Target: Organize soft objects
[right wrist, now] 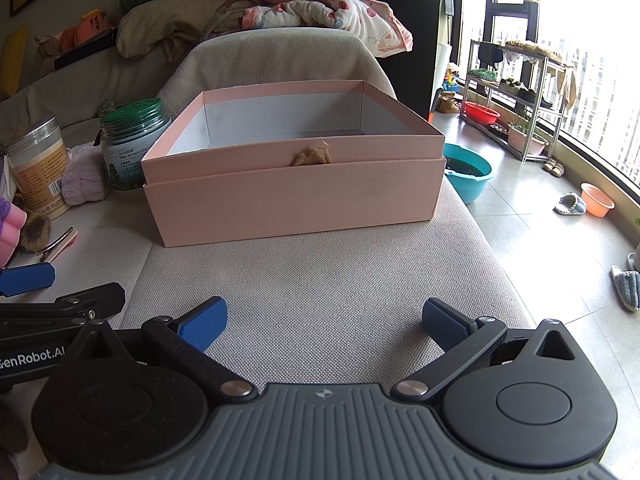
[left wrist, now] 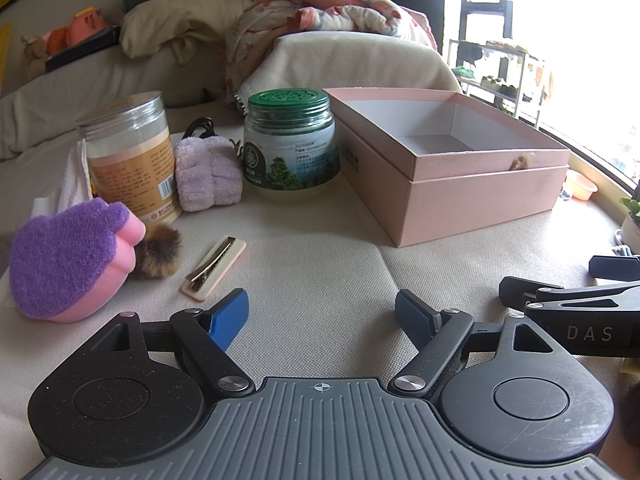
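I have both claws released and holding nothing, low over the beige sofa cushion (right wrist: 320, 280). My left claw (left wrist: 322, 312) faces the clutter: a purple-and-pink sponge (left wrist: 68, 256) at far left, a brown fur ball (left wrist: 160, 250) touching its pink side, and a hair clip (left wrist: 214, 264) just beside that. Behind them a lilac towel roll (left wrist: 208, 174) stands between a clear jar (left wrist: 130, 156) and a green-lidded jar (left wrist: 290, 144). My right claw (right wrist: 324, 320) points at the open pink box (right wrist: 296, 196), which looks bare inside; the green-lidded jar stands just beside its left side.
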Motion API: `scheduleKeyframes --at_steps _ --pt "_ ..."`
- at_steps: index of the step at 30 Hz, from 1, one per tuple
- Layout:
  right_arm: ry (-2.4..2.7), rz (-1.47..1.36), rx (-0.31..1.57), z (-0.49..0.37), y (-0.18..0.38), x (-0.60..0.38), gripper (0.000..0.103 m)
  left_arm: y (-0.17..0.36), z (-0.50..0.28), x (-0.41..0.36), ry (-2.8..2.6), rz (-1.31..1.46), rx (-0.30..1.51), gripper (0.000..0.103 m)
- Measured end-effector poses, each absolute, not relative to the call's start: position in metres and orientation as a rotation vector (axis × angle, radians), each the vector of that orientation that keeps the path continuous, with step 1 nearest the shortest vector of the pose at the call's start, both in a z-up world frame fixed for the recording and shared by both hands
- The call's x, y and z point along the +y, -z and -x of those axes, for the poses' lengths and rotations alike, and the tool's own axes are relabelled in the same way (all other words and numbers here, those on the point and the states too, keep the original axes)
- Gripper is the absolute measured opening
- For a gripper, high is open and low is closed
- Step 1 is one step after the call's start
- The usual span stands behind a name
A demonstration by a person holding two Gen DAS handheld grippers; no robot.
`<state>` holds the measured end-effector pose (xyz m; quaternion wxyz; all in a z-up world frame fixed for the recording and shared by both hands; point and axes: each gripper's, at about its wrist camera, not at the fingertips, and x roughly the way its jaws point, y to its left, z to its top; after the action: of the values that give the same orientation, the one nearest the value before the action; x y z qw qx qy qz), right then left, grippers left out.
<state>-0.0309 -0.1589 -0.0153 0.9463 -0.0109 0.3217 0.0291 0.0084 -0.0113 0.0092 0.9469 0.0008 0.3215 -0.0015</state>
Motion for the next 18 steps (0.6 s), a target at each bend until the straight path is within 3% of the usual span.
scheduleKeyframes --at_steps 11,18 --pt "-0.128 0.052 0.745 0.018 0.008 -0.164 0.103 -0.027 0.008 0.007 0.146 0.044 0.619 0.082" --pt "-0.149 0.074 0.784 0.018 0.006 -0.161 0.103 -0.083 0.022 0.101 0.120 0.044 0.442 0.082"
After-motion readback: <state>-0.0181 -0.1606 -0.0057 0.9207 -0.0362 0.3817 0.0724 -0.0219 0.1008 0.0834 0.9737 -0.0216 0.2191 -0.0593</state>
